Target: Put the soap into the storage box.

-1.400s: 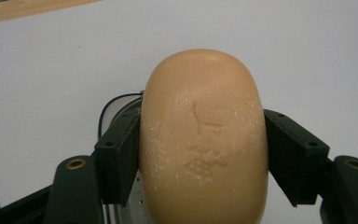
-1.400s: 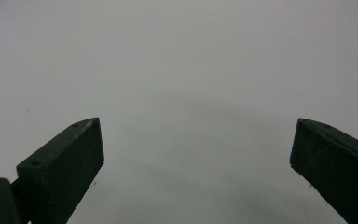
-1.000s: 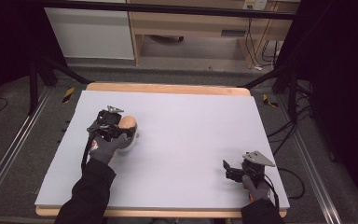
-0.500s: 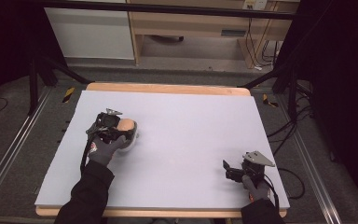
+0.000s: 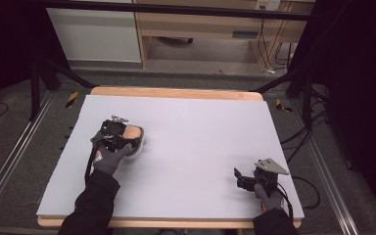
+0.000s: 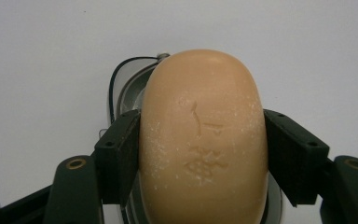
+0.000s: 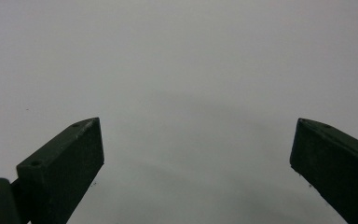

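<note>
Your left tool [image 5: 127, 138] has drifted slightly toward you and left over the last second, the soap [image 6: 203, 140] going with it; your right tool [image 5: 242, 182] hasn't moved. Left tool is clamped on the soap: in the left gripper view both black pads press the bar's long sides, one each side, bar pointing away from the camera. Tan oval bar, stamped mark on the top face, pale powdery specks on the surface. Under and behind it sits a shiny metal dish [image 6: 129, 86], rim showing at the bar's far left; can't tell if the bar touches the dish or sits just above it. In the high view the soap [image 5: 132, 132] is at the table's [image 5: 200, 127] left-centre, well apart from your right tool, which sits near the front right corner. Right tool is apart: the right gripper view has its two jaws spread wide over bare table surface, nothing between them.
</note>
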Tool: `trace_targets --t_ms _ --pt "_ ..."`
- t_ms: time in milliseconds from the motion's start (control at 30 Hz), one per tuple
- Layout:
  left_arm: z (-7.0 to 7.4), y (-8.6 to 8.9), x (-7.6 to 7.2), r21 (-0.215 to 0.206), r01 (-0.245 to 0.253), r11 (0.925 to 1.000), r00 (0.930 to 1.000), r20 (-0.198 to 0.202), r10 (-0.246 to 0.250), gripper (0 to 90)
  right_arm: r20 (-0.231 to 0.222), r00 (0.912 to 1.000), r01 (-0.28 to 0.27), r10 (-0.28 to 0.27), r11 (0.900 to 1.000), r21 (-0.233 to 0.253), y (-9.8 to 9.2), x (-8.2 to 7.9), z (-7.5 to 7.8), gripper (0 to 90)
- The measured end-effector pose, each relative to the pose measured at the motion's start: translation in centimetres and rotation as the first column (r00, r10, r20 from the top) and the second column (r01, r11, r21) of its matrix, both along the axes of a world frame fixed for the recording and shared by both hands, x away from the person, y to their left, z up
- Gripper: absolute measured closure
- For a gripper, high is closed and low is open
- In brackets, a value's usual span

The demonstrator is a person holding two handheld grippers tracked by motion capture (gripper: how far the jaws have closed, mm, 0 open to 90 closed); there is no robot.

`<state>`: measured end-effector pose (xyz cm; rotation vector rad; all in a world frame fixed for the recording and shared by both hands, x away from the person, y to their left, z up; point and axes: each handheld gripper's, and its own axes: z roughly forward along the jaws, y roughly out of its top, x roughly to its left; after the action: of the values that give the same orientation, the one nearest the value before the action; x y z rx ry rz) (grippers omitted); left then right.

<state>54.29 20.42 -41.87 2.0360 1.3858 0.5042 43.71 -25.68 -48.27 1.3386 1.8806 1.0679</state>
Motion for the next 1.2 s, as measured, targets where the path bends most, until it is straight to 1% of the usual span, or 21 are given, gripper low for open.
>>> trace_targets --t_ms 233,367,633,667,833,933,1100,1200 --pt "-0.42 -0.05 -0.02 -0.006 0.003 1.0000 1.0000 -0.006 -0.003 32.0 -0.001 1.0000 0.000 0.000 1.000 0.000 0.01 0.00 0.00 3.0" --pt "-0.41 -0.12 -0.11 0.000 0.007 1.0000 1.0000 -0.006 -0.007 32.0 -0.003 1.0000 0.001 -0.001 1.000 0.001 0.03 -0.01 -0.01 3.0" --pt "-0.64 0.11 -0.25 -0.020 -0.001 0.9998 1.0000 0.008 0.001 30.9 0.001 1.0000 0.000 0.000 1.000 -0.002 0.02 -0.01 0.00 3.0" --pt "-0.68 0.11 -0.27 -0.020 -0.001 0.9998 0.9999 0.014 0.002 30.9 0.000 1.0000 0.000 0.000 1.000 -0.002 0.03 -0.01 0.00 3.0" --pt "-0.72 0.00 -0.34 -0.016 0.001 0.9999 0.9998 0.020 -0.001 31.0 -0.001 1.0000 -0.001 0.001 1.000 -0.002 0.05 -0.02 0.00 3.0" --pt "-0.74 -0.02 -0.36 -0.018 -0.002 0.9998 0.9997 0.024 0.002 29.6 -0.001 1.0000 0.000 0.000 1.000 -0.003 0.06 -0.02 0.01 3.0" --pt "-0.68 0.04 -0.43 -0.024 0.005 0.9997 0.9997 0.025 -0.004 28.5 -0.002 1.0000 0.000 0.000 1.000 -0.002 0.06 -0.01 0.00 3.0" --pt "-0.45 0.06 -0.68 -0.037 0.014 0.9992 0.9991 0.042 -0.013 28.0 -0.002 1.0000 0.001 -0.001 1.000 -0.003 0.06 -0.01 0.00 3.0"
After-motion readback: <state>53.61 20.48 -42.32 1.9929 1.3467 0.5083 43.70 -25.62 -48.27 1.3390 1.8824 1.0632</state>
